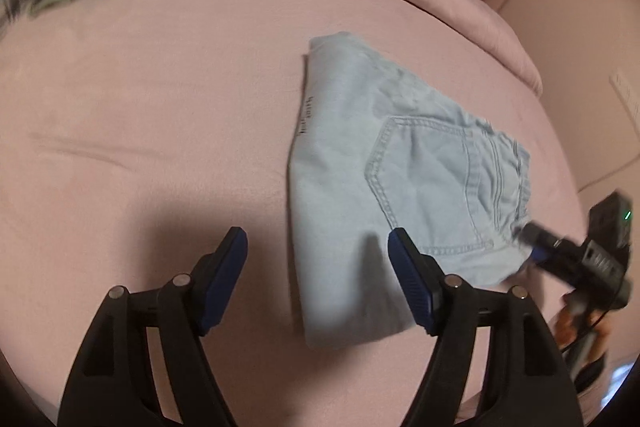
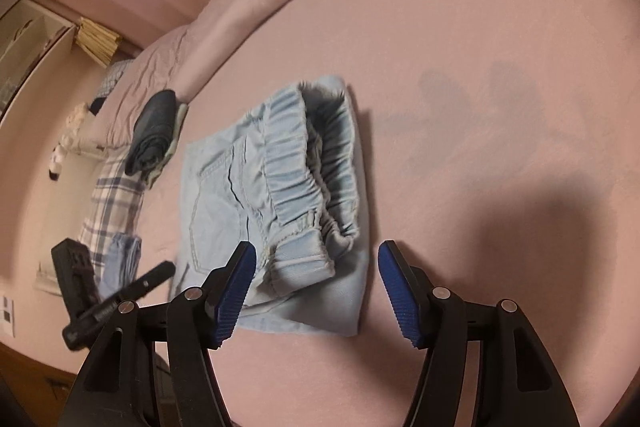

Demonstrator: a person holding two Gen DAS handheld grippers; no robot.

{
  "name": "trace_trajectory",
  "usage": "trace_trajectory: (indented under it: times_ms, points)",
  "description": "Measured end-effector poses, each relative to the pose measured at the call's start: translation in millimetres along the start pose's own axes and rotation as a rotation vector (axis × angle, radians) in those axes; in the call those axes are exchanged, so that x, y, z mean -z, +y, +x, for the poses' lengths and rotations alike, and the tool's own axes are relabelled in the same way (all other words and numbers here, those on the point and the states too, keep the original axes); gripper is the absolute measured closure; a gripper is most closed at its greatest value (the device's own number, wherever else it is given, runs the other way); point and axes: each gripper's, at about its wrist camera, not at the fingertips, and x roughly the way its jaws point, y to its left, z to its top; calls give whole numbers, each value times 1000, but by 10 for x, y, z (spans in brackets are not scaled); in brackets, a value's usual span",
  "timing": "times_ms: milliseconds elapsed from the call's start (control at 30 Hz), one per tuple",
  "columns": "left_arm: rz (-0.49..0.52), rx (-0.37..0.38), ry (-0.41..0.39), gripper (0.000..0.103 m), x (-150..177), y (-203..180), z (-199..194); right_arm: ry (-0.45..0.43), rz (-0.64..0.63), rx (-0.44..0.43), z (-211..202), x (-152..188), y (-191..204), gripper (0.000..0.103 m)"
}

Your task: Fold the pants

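Both grippers hang over the pink bed (image 1: 160, 115), spread wide with nothing between their fingers: the left gripper (image 1: 318, 259) low in its own view, the right gripper (image 2: 317, 273) low in its view, just above the waistband. Folded light-blue pants (image 1: 384, 187) lie flat on the sheet, right of centre in the left view, pocket up. Dark folded clothes (image 2: 154, 131) sit at left in the right view.

bedroom: pink-sheeted bed (image 2: 480, 27), pillow (image 2: 112, 195)
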Motion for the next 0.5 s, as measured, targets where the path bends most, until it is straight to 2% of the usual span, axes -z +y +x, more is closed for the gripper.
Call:
trace_trajectory:
  times_ms: [100,267,500]
  points:
    - [-64,51,25,30,-20,108,54,23,5,0,92,-26,24,39]
    - [-148,179,58,30,-116,270,148,44,18,-18,153,-109,-1,38]
    - [-171,277,93,30,-292,281,295,75,23,-47,278,-244,-15,34]
